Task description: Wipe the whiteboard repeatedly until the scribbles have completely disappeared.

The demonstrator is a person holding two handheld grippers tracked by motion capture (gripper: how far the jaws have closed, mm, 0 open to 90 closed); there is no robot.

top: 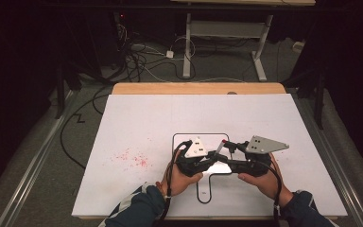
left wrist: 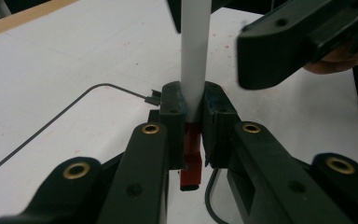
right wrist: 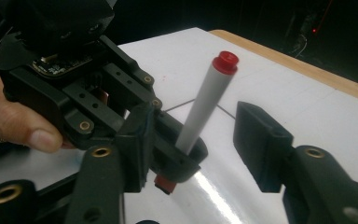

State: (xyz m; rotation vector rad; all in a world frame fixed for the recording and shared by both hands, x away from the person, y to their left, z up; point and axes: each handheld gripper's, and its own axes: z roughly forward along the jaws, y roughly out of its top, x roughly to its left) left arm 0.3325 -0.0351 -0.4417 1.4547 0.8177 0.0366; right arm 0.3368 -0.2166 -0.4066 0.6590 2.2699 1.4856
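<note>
A white marker (top: 220, 148) with a red end cap (right wrist: 226, 61) stands tilted over the white board. My left gripper (left wrist: 193, 107) is shut on its lower barrel, and a red end (left wrist: 189, 175) sticks out below the jaws. In the right gripper view the marker (right wrist: 205, 105) rises between the spread jaws of my right gripper (right wrist: 198, 123), which is open and not touching it. In the high view the left gripper (top: 212, 159) and the right gripper (top: 229, 147) meet nose to nose near the front middle of the board.
The white board (top: 142, 118) covers a wooden table (top: 198, 88). A black outline (top: 174, 142) is drawn on the board under the grippers. Red specks (top: 133, 158) lie to the left. Cables (top: 137, 61) and a desk frame (top: 187, 52) stand on the floor behind.
</note>
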